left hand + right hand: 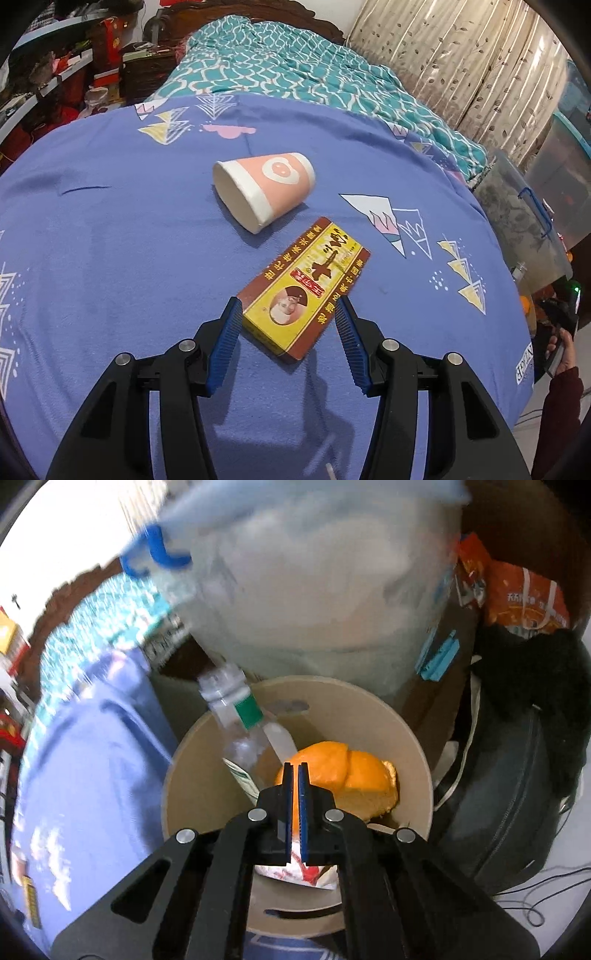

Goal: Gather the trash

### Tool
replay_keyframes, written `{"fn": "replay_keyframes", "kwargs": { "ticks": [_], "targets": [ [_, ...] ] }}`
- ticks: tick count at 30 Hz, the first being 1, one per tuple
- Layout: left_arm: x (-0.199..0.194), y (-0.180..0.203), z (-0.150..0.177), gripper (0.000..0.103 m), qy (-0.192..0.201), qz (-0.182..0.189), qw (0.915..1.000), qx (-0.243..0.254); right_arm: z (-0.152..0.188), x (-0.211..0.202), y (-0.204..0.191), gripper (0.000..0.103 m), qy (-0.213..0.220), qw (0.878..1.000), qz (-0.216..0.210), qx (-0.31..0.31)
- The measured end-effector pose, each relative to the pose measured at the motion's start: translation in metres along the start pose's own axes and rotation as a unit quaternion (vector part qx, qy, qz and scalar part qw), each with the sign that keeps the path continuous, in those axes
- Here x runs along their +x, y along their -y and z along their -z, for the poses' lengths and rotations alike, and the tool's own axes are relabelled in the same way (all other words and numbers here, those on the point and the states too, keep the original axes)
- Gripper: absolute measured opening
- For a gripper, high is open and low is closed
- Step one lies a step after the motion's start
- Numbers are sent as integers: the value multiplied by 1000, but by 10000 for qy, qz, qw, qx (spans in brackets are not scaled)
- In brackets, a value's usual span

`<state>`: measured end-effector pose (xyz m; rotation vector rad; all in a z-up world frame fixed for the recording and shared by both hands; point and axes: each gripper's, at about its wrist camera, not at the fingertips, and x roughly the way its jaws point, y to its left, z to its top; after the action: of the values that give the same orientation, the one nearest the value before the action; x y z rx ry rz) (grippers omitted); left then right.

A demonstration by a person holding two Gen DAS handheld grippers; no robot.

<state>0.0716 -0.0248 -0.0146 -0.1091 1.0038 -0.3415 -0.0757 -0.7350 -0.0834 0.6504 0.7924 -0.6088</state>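
In the left wrist view a flat yellow and brown box (306, 286) lies on the blue bedsheet (110, 240). My left gripper (288, 308) is open, its blue pads on either side of the box's near end. A pink and white paper cup (264, 188) lies on its side just beyond the box. In the right wrist view my right gripper (294, 766) is shut on an orange peel (343, 771) and holds it over a round tan bin (413, 746). The bin holds a clear plastic bottle (240, 716) and a red and white wrapper (299, 873).
A teal patterned quilt (280, 66) covers the far half of the bed. Clear storage boxes (314, 572) stand beside the bed behind the bin. A black bag (517, 775) and an orange snack bag (517, 598) sit right of the bin. Cluttered shelves (55, 81) stand at the far left.
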Motion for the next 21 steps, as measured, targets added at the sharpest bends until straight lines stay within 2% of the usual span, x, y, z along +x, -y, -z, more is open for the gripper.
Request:
{"fn": "replay_keyframes", "kwargs": {
  "ticks": [3,5,7,8,10,13,16,17,18,19,20,21],
  "targets": [
    [1,-1,2,50,-10,56,10000,-21,-8,-20,-4,4,242,9997,-41,-23],
    [1,-3,4,50,-16,49,10000,-47,-12,-23,-1,8,349,9994,-11,56],
    [1,-7,6,50,-42,10,9999,-116,-16,-11,4,9,151,9997,-40,168],
    [2,-10,7,50,-59,-14,9999,-142,-16,3,9,9,-104,9996,-23,243],
    [3,-13,8,50,-108,-90,9997,-220,-16,22,15,9,-325,9989,155,295],
    [6,-15,6,50,-174,-168,9993,-282,-17,41,24,9,-444,9978,256,419],
    [10,-10,1,50,-200,-198,9993,-241,-20,44,33,10,-308,9973,85,660],
    [11,-9,0,50,-203,-196,9994,-217,-21,45,36,23,-308,9970,42,705],
    [13,-5,-2,52,-212,-186,9994,-182,-21,46,37,58,-299,9969,56,728],
    [15,-2,-3,53,-218,-174,9995,-151,-21,44,39,77,-210,9967,107,773],
    [17,0,-3,55,-218,-180,9995,-122,-21,39,40,83,-22,9967,155,796],
    [19,4,-4,55,-226,-183,9995,-77,-20,36,40,80,68,9969,180,764]
  ]
}}
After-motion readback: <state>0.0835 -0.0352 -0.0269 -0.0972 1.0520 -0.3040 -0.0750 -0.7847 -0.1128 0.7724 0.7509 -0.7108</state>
